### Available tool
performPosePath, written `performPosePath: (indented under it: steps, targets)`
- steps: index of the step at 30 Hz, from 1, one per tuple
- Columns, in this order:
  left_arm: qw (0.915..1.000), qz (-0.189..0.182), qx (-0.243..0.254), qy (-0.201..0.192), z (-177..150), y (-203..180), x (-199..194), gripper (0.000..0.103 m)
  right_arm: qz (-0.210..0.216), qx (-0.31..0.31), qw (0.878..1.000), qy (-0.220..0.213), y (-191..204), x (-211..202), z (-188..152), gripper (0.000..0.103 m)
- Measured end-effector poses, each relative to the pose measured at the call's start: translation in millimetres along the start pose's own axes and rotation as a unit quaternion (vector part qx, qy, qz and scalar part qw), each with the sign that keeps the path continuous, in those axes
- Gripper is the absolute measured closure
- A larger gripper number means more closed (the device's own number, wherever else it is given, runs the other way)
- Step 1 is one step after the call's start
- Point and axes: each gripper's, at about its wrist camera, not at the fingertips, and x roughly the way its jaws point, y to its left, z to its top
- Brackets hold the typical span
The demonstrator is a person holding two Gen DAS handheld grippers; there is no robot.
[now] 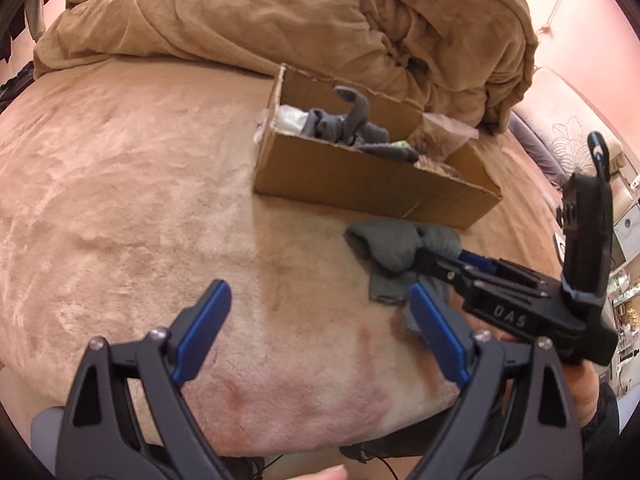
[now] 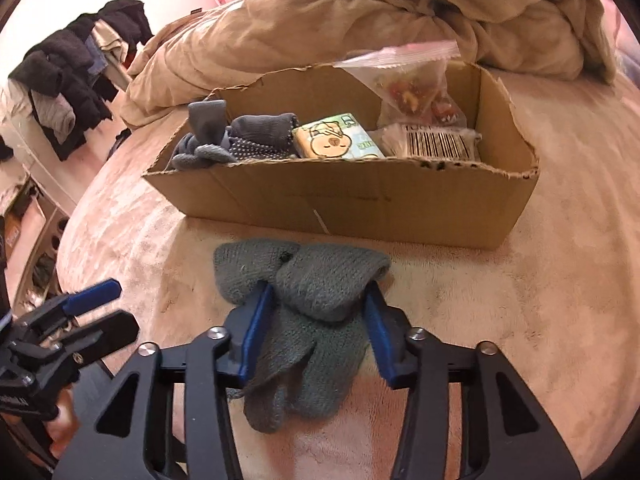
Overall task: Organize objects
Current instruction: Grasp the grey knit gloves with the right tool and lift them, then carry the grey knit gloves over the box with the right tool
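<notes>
Right wrist view has the grey knitted glove [image 2: 308, 304] bunched between the right gripper [image 2: 316, 320]'s blue fingers [image 2: 256, 328], which press it from both sides, its cuff end spilling past the tips toward twelve o'clock and its knitted digits trailing back toward six. It lies on the bed [image 2: 520, 300], just short of the cardboard box [image 2: 360, 204], which holds darker gloves [image 2: 236, 136], a cartoon tissue pack [image 2: 336, 142] and plastic bags [image 2: 420, 84]. At nine o'clock the left gripper [image 1: 320, 332] hovers with fingers spread wide around nothing. A rumpled tan duvet [image 1: 240, 12] lies behind the box.
</notes>
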Motion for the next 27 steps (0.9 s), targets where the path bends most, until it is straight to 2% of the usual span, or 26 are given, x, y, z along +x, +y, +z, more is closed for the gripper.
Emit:
performPosePath:
  steps: [3, 4, 17, 27]
  targets:
    - [1.0, 0.0, 0.001, -0.008, 0.3, -2.0, -10.2, 0.011, -0.004, -0.004, 1.0, -0.001, 3.0, -3.9, -1.8, 0.065]
    - [0.9999, 0.001, 0.002, -0.011, 0.3, -3.1, -14.1, 0.011, -0.006, -0.004, 1.0, -0.002, 3.6, -6.5, -2.2, 0.071]
    - [0.9993, -0.001, 0.009, -0.036, -8.4, -15.4, -58.0, 0.011, -0.014, -0.013, 0.999, -0.033, 17.3, -53.8, -6.1, 0.071]
    - [0.9979, 0.003, -0.004, -0.064, 10.6, -11.7, -90.5, 0.011, -0.012, -0.041, 0.998, -0.055, 40.7, -91.5, 0.7, 0.071]
